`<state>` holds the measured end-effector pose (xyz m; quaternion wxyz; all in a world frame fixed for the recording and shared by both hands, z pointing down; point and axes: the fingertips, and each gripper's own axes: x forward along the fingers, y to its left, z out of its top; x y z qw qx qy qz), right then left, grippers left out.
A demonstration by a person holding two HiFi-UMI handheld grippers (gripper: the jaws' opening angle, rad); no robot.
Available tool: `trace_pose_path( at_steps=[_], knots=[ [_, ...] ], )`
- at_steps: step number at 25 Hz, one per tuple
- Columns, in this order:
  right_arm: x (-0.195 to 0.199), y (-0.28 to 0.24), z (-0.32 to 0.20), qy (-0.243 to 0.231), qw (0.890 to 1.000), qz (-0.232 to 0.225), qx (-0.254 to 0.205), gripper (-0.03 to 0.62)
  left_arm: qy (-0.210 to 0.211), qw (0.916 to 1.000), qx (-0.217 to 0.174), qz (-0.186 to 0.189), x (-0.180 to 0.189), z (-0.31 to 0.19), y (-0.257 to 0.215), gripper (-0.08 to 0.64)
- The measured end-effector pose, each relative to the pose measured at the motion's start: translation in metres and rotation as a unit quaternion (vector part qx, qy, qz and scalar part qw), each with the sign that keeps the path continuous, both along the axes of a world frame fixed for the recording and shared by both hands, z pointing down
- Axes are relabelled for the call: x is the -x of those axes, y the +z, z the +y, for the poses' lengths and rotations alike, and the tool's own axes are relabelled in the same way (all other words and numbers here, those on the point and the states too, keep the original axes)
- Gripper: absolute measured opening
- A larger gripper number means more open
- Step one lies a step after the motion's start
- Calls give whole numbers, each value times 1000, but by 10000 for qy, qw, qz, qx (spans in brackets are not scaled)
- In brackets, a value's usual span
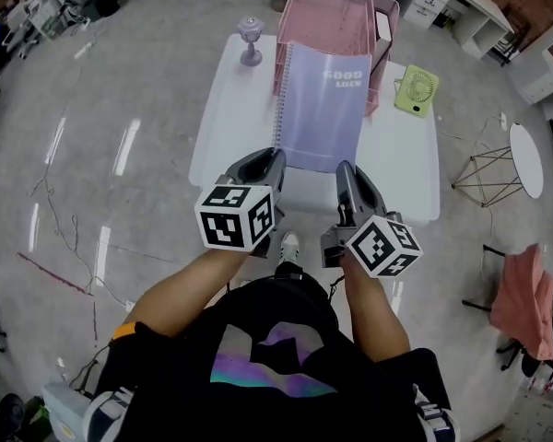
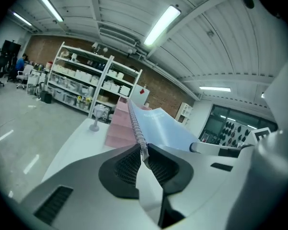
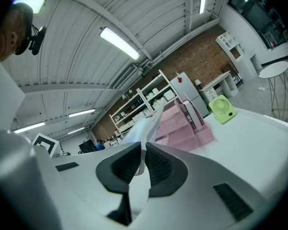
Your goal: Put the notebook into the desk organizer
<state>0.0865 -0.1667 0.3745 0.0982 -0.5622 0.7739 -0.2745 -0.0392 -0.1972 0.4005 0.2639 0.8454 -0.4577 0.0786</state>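
Our left tool (image 2: 144, 150) is clamped on the notebook's spiral-bound near corner, and our right tool (image 3: 144, 158) pinches the other near corner. Between them we hold the lilac notebook (image 1: 324, 104) over the desk (image 1: 223, 127). It slopes up and away from us, with its far edge at the front of the pink organizer (image 1: 339, 12). We cannot tell whether that edge has entered the stepped trays (image 1: 327, 26). The organizer stands at the desk's far side, with a goblet (image 1: 250, 40) to its left and a green fan (image 1: 416, 90) to its right.
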Motion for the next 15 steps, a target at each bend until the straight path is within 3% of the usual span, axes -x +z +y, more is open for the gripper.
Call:
trace_pose_path(
  at_steps=[7,15],
  knots=[
    [-17,-41,-68,-68,9995,113,-295,40,-130,9991,-373,-152,-20,-66,-44,49],
    [-41,-62,-151,-143,9993,98,-340,40,-372,9982,-407,-244,-45,-148,-69,48]
  ],
)
